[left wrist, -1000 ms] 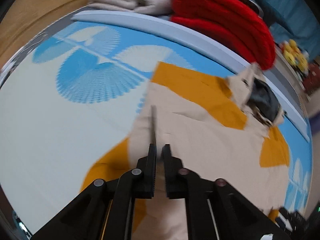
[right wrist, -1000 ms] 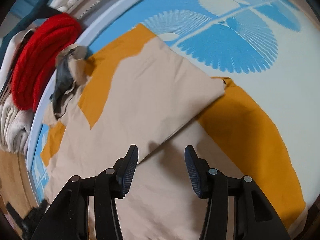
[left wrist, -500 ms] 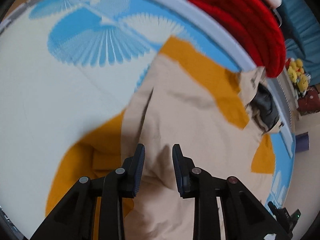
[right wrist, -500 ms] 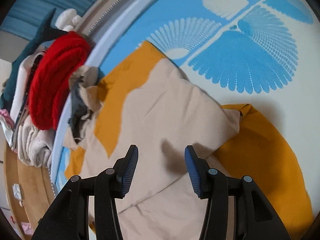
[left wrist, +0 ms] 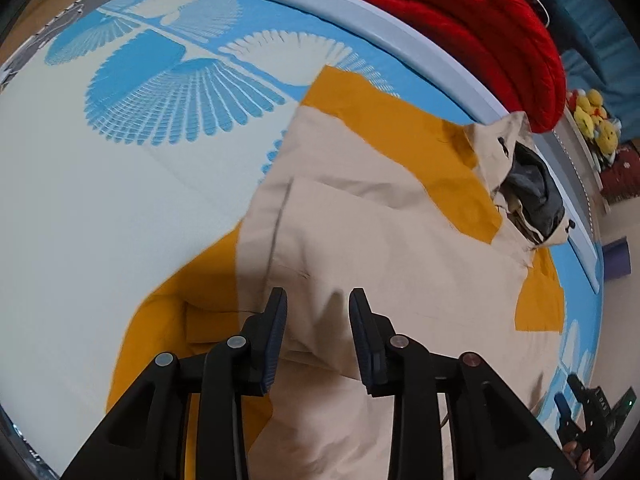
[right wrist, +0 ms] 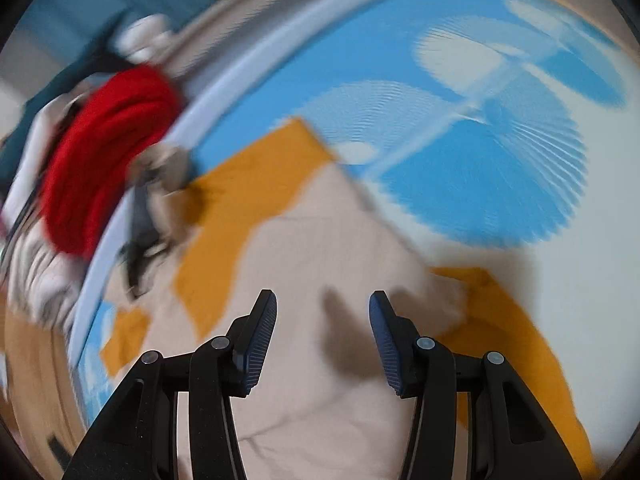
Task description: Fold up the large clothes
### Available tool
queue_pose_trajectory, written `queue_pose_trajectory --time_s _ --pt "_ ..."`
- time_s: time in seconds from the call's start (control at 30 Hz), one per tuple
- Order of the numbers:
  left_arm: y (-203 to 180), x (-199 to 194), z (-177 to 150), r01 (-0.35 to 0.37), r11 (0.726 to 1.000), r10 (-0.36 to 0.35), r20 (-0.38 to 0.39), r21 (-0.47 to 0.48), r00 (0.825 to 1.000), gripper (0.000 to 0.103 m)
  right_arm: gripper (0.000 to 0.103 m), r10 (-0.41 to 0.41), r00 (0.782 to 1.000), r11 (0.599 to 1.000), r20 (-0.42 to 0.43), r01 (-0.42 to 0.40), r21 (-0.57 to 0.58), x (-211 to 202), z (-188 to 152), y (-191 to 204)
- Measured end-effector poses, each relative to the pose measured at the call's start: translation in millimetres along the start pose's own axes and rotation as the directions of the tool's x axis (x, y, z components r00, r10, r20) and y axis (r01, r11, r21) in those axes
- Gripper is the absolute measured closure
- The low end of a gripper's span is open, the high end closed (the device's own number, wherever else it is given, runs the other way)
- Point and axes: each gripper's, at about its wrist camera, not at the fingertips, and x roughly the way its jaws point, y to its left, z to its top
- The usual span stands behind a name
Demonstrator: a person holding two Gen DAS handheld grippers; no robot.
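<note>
Released a second ago, the beige-and-mustard hooded cloth jacket (left wrist: 400,248) lies partly folded on the blue fan-patterned bed (left wrist: 120,184). Both tools, left tool (left wrist: 318,328) just opening and right tool (right wrist: 323,336), hang spread and empty. Next comes regripping an edge, I judge.

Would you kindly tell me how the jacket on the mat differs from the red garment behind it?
The jacket is beige with orange panels; the red garment is one colour. The jacket lies spread on the mat; the red garment sits bunched beyond the mat's pale edge. Neither is gripped.
</note>
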Motion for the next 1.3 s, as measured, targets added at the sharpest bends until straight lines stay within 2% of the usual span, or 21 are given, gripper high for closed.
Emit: queue_pose_trajectory --time_s 0.07,0.1,0.17,0.23,0.33,0.43,0.53,0.67,0.73,0.83,0.97,1.13,1.3 --pt "2.0 11.6 -2.5 -0.002 1.0 0.002 -0.042 -0.008 0.999 0.075 0.053 0.036 0.998 0.999 -0.044 -0.037 -0.01 9.1 -3.9 4.7" --pt "4.3 18.8 -3.8 -0.003 1.0 0.002 -0.071 -0.02 0.997 0.075 0.053 0.038 0.995 0.999 -0.094 -0.038 0.003 20.6 -7.9 2.4" --pt "10.5 33.2 -7.4 -0.001 0.999 -0.005 -0.135 -0.051 0.991 0.074 0.053 -0.004 0.986 0.999 -0.169 0.01 0.037 39.1 -14.7 -7.9" --pt "11.1 33.0 -9.5 0.001 0.999 -0.008 -0.142 -0.053 0.99 0.074 0.053 -0.08 0.972 0.992 -0.222 0.099 0.073 51.8 -20.2 -23.2" --pt "5.2 21.5 -8.5 0.003 1.0 -0.007 -0.118 -0.029 0.993 0.07 0.053 -0.077 0.97 0.989 -0.229 0.104 0.109 51.9 -19.8 -29.3" --pt "-10.5 6.3 -8.9 -0.015 0.999 0.017 -0.065 0.04 0.998 0.07 0.053 -0.094 0.986 0.995 -0.14 0.1 0.03 30.2 -15.1 -8.3" --pt "-24.6 -6.1 -12.6 -0.038 0.994 0.04 -0.02 0.105 0.999 0.07 0.053 -0.049 0.998 0.996 -0.032 0.047 -0.072 3.9 -8.7 18.9" --pt "-48.8 -28.2 -16.2 -0.06 0.982 0.05 0.059 0.176 0.997 0.07 0.053 0.012 0.994 0.971 0.105 0.013 -0.238 -33.8 -7.6 57.3" --pt "-61.8 -41.4 -17.6 -0.069 0.974 0.047 0.106 0.216 0.993 0.07 0.053 0.06 0.985 0.944 0.161 -0.003 -0.33 -52.1 -12.5 76.9" --pt "-75.6 -57.9 -19.4 -0.091 0.962 0.047 0.171 0.257 0.984 0.07 0.053 0.093 0.975 0.9 0.202 0.005 -0.436 -68.3 -23.0 91.6" --pt "-87.4 -71.5 -22.6 -0.113 0.952 0.048 0.225 0.286 0.973 0.069 0.053 0.096 0.975 0.873 0.201 0.014 -0.487 -77.9 -33.9 99.2" --pt "-100.2 -79.6 -30.3 -0.108 0.946 0.026 0.26 0.306 0.965 0.05 0.053 0.093 0.967 0.854 0.239 0.046 -0.517 -92.3 -41.5 101.8" --pt "-123.8 -89.9 -42.3 -0.126 0.919 -0.001 0.323 0.373 0.946 0.042 0.053 0.096 0.958 0.832 0.271 0.072 -0.55 -107.7 -44.6 101.3"
